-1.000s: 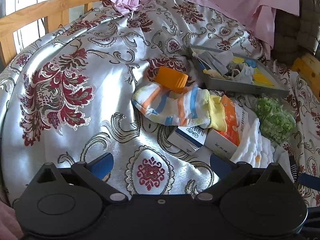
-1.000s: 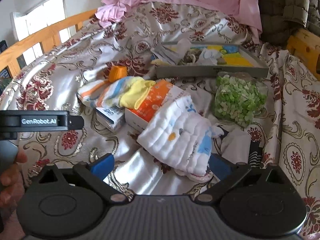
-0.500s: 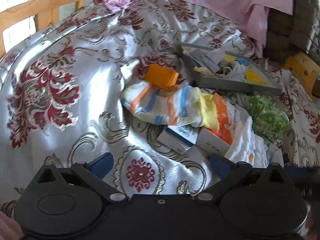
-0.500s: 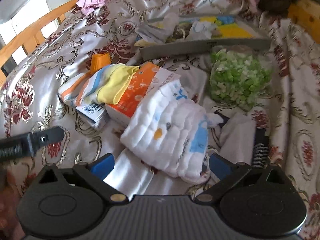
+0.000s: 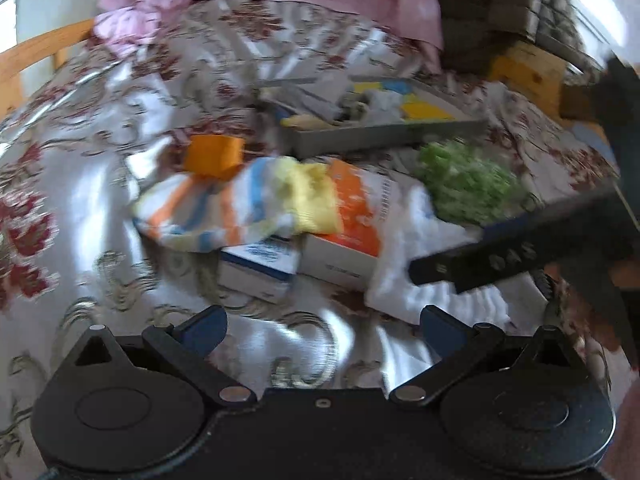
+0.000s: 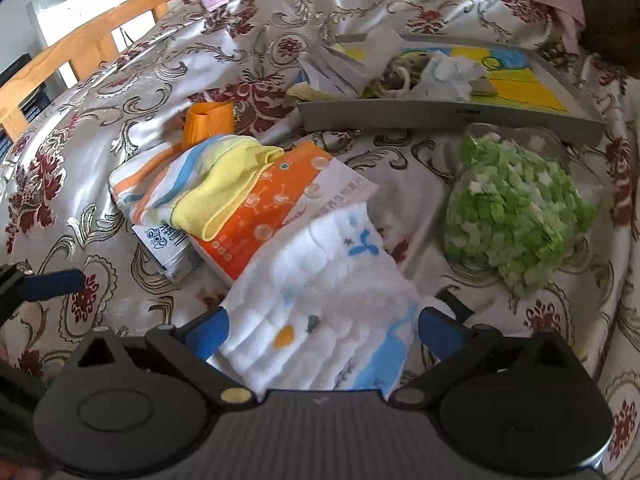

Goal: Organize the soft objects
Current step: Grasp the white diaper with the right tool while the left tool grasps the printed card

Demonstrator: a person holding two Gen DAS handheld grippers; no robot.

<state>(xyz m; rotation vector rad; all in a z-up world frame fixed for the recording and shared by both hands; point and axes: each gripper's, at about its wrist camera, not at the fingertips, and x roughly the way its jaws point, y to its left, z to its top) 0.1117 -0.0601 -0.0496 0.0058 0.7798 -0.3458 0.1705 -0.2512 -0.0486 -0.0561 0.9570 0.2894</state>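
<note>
The right gripper (image 6: 322, 330) has dropped closer than half a second ago, and its blue-padded fingers (image 6: 208, 332), spread wide, now stand on either side of the near end of the folded white quilted cloth with small blue and orange prints (image 6: 324, 308); whether the pads touch it cannot be told, and nothing is clamped. That cloth lies on the silvery bedspread with dark red flowers (image 6: 132, 92), its far edge overlapping the orange and white carton (image 6: 272, 208), which carries the folded yellow and striped towel (image 6: 192, 184). A clear bag of green and white pieces (image 6: 516, 212) sits just right of the cloth, before the grey tray (image 6: 448, 114). The left gripper (image 5: 322, 330) has swung rightward; its view is blurred, its jaws are wide apart and empty above the bedspread, and the right tool now crosses its right side.
</note>
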